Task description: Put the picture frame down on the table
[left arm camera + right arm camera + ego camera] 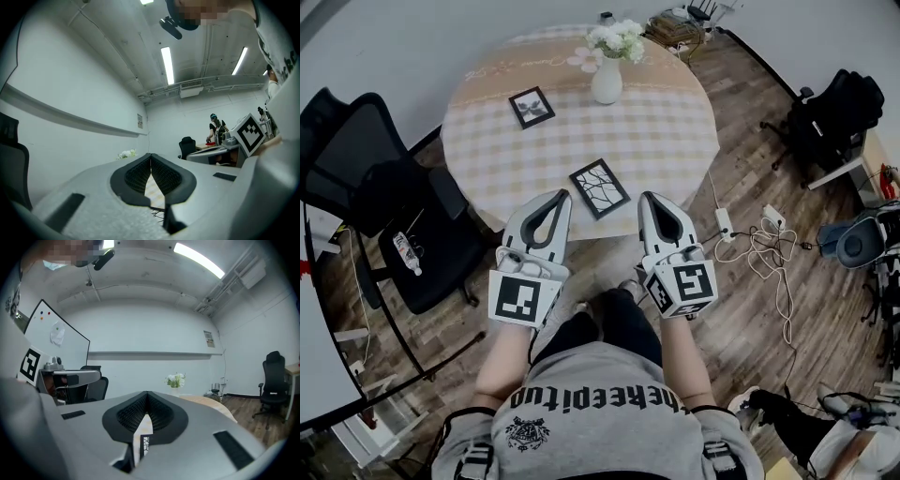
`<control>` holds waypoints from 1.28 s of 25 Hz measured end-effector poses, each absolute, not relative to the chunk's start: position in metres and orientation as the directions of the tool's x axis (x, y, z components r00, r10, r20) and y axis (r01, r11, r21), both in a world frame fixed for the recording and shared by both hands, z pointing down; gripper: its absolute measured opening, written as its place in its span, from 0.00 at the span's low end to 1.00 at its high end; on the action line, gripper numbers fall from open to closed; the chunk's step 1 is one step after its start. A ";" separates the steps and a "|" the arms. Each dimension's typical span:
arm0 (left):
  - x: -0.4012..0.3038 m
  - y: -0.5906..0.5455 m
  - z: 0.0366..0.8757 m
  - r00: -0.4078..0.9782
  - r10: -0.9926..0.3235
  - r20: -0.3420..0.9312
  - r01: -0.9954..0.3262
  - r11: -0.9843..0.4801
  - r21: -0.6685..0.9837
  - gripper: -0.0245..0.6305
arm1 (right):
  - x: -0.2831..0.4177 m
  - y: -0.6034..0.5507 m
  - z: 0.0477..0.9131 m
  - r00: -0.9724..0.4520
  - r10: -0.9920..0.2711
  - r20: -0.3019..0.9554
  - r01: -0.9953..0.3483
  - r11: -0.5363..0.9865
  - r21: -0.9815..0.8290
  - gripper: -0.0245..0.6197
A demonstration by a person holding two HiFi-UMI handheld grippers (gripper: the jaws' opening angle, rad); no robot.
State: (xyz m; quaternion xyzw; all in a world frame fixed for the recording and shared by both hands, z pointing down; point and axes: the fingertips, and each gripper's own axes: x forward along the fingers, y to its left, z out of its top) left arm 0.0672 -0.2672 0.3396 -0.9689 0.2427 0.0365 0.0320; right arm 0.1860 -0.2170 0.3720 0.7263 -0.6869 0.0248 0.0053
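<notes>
1. Table [675, 141]: the near picture frame [599, 187] lies close to its front edge; a nudge outward would likely drop it
2. Vase [607, 80]: top-heavy with flowers [617, 37]; reaching past it for the far frame [531, 106] could tip it
3. Left gripper [560, 196], right gripper [648, 198]: both pinched closed, empty, just short of the near frame; closed tips can only shove it

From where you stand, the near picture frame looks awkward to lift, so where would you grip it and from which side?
Probably its near-right border, coming from the front edge of the table with the right gripper. The picture frame lies flat, turned cornerwise near that edge, so only a thin border offers a pinch.
</notes>
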 end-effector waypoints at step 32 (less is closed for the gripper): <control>0.063 -0.136 0.308 0.815 -0.560 -0.148 -0.575 -0.814 -0.087 0.06 | 0.186 -0.084 0.326 -0.055 -0.997 -0.057 -0.998 0.055 0.009 0.05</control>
